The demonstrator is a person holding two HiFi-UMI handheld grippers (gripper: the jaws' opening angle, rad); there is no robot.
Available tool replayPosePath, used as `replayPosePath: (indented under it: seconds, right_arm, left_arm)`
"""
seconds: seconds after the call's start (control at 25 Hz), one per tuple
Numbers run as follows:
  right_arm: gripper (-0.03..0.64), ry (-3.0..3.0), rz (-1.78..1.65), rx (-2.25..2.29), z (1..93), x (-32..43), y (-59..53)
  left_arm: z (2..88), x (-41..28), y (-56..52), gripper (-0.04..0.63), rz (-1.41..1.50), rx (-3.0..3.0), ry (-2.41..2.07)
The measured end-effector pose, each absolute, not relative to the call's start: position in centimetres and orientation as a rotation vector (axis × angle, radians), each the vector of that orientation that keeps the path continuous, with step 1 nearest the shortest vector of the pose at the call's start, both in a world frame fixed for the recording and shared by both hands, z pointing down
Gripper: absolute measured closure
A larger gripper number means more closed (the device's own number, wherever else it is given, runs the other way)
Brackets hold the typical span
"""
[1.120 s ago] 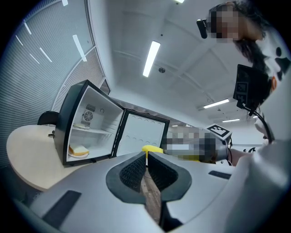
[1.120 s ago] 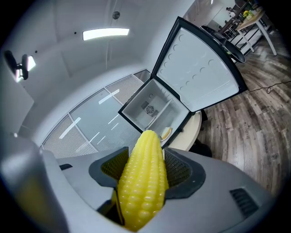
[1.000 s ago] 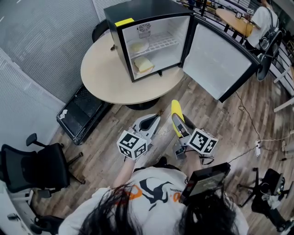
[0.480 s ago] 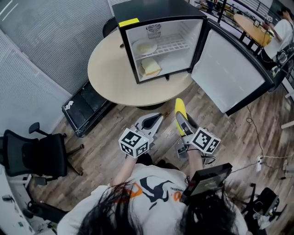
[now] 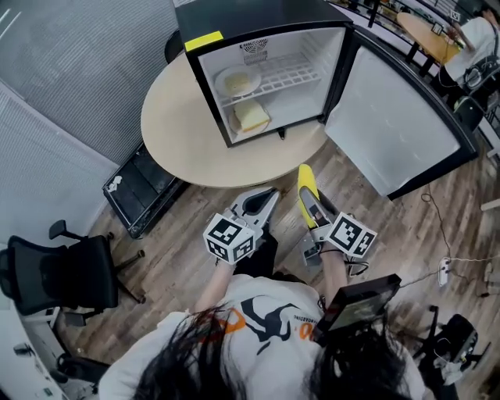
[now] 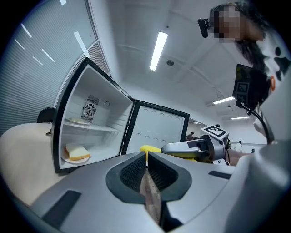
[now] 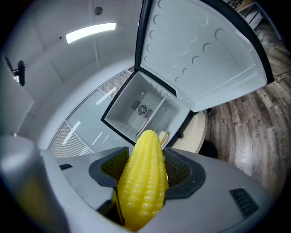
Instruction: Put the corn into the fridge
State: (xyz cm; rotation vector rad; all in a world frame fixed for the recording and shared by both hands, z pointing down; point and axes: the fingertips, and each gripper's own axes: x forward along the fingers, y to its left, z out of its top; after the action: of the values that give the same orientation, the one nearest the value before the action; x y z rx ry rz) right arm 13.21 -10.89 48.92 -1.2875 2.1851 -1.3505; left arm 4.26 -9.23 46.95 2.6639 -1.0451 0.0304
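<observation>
Wood-plank floor surrounds a round beige table bearing a boxy black fridge, door wide open, its white inside fitted with a wire shelf. The right gripper's jaws clamp a bumpy yellow corn cob, well short of the fridge. The left gripper's jaws are pressed together, empty.

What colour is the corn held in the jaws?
Yellow: the kernelled corn cob, clearest in the right gripper view.

One corn, one fridge on one round worktop, two plates inside, far and near, and two tools: left tool, right tool.
</observation>
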Motion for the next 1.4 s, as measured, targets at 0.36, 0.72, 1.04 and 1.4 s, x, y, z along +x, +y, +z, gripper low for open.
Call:
replayPosePath:
  seconds: [0.36, 0.72, 1.04, 1.4]
  right_arm:
    - [0.360, 2.115, -1.366, -1.364, 49.6, 13.5, -18.8]
    - [0.360, 2.049, -1.346, -1.482, 50.8, 13.3, -27.4]
    - [0.360, 2.060, -1.360, -1.565, 53.1, 12.9, -32.5]
    - [0.360, 2.141, -1.410, -1.617, 56.3, 12.9, -37.5]
  left_arm:
    - [48.1, 4.3, -18.6, 0.583, 0.030, 2.691, -0.945]
    - [48.8, 3.6, -26.2, 0.583, 0.038, 2.723, -0.818]
    - [49.9, 3.7, -30.1, 0.583, 0.036, 2.718, -0.741]
    - [50.8, 3.9, -31.5, 0.583, 0.052, 2.692, -0.770]
